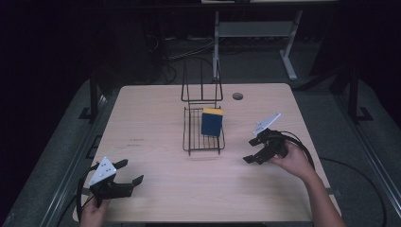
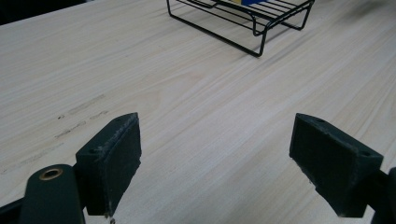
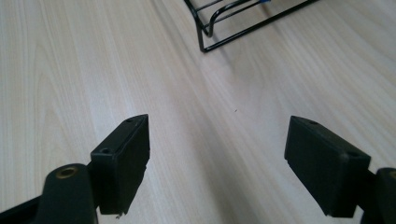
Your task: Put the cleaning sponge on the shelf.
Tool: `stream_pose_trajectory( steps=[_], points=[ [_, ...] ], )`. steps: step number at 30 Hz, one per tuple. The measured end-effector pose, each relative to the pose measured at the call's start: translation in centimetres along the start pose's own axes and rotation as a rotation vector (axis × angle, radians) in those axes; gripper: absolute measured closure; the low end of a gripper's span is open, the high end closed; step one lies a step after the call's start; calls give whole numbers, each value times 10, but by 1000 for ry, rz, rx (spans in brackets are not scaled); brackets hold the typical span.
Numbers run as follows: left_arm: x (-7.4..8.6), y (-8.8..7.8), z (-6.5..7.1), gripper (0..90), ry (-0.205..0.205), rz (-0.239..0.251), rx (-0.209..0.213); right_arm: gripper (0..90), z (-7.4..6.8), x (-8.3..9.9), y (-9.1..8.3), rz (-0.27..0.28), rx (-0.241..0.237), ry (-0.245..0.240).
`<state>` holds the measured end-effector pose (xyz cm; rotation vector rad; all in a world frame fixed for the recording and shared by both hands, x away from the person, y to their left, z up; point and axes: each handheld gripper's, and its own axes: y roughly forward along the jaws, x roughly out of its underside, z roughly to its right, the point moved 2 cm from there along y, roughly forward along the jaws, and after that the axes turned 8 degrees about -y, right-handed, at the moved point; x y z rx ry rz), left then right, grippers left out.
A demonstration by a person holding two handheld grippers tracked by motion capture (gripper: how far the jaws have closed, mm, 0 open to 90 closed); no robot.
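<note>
From my seat I can read no text, label, brand or number anywhere. The surface [image 1: 156, 137] carries a few faint dark marks near its left part, also seen in the left gripper view, but they are too small and smeared to make out as letters. The blue and yellow block [image 1: 212, 121] in the wire rack [image 1: 191, 142] bears no print I can make out.

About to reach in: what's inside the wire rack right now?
The wire rack holds one blue block with a yellow top, standing at its right side. The block's underside is hidden.
</note>
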<state>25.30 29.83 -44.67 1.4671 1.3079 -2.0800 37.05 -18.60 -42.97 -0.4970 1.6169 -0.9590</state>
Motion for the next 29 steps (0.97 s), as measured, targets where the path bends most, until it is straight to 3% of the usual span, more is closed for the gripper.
stream_pose_trajectory(
  steps=[18, 29],
  points=[
    [1, 0, -1, 162, 2, -5, 0, 217, -19, 28, -9, 21, 15, 24],
    [1, 1, 1, 162, 3, -5, 5, 199, -42, 58, -15, 49, 45, 57]
  ],
)
